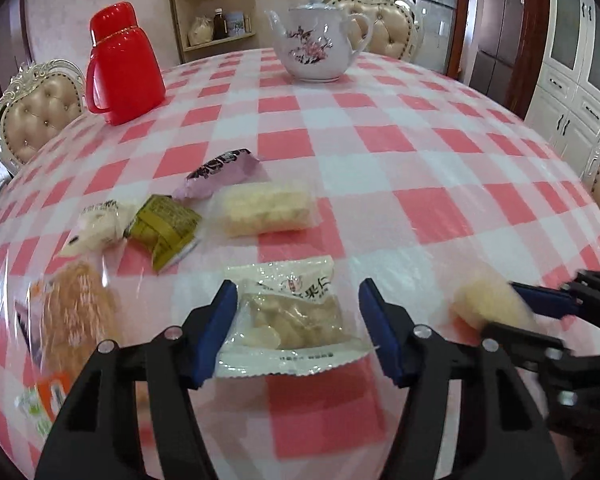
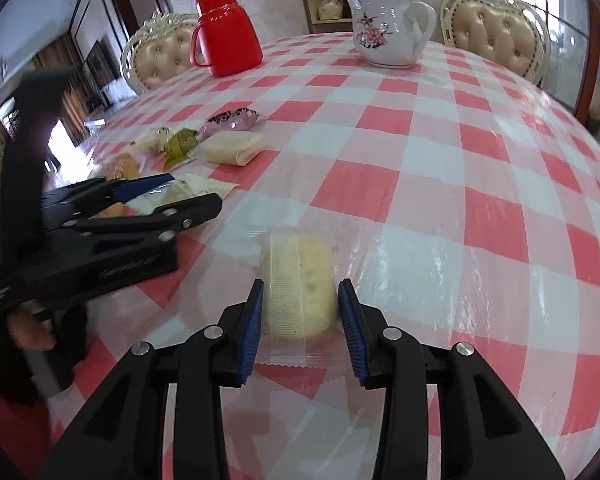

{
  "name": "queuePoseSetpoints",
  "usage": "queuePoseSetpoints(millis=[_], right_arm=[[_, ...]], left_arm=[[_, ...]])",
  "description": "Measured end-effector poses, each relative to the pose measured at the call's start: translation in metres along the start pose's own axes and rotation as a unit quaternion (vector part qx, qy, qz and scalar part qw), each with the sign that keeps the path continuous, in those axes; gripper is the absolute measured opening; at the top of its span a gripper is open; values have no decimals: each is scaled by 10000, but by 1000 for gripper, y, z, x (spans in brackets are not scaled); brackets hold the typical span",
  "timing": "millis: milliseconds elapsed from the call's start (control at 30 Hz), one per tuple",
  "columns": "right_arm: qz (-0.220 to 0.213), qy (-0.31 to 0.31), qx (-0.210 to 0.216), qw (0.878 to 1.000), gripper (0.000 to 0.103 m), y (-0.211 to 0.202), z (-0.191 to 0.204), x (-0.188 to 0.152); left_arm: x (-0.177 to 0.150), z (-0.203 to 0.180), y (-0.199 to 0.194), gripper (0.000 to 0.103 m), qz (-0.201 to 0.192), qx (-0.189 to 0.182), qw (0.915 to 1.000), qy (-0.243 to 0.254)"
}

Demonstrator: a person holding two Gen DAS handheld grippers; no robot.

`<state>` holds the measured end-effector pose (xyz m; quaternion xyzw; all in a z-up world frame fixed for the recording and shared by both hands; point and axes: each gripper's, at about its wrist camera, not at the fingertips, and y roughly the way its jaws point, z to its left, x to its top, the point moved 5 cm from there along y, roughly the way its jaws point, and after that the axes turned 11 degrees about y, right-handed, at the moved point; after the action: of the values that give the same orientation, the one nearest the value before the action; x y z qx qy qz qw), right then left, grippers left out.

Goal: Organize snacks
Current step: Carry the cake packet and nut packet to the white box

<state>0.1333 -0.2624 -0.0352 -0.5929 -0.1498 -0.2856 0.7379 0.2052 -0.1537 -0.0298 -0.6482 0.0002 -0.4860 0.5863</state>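
Clear plastic wrap covers the nut snack pack (image 1: 296, 316), which lies flat on the worktop (image 1: 380, 168) between the fingers of the left gripper (image 1: 300, 328). Those fingers are spread wide; the left pad sits at the wrapper's edge, the other is clear of it. Off to the right, the right gripper (image 2: 300, 320) has its pads apart on both sides of a pale yellow cake slice (image 2: 300, 284) in a clear wrapper, not obviously squeezing it. Further out there's a loose bunch of 4 snacks: pale wafer pack (image 1: 266, 210), olive green packet (image 1: 162, 228), purple packet (image 1: 222, 174), white packet (image 1: 96, 226). A blurry orange pack (image 1: 76, 312) sits near left. Red jug (image 1: 122, 64) and flowered teapot (image 1: 318, 44) stand at the far end.
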Motion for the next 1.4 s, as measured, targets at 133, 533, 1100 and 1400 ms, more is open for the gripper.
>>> queuePoseSetpoints(millis=[133,533,1100,1400], right_arm=[[-43,-464,-353,9983,46,6,12,-3],[-158,-270,-100,9995,35,-3,2,-3],[-405,565,758,9947,35,-36,-3,-18],[-475,465,1025,9925,35,-62,20,-52]], left_arm=[[-12,-17,-9,63,100,128,9998,130],[-37,-17,-20,63,420,21,9990,-161],[-83,-16,-92,47,-240,174,9946,-997],[-104,-19,-128,48,-610,229,9883,-1380]])
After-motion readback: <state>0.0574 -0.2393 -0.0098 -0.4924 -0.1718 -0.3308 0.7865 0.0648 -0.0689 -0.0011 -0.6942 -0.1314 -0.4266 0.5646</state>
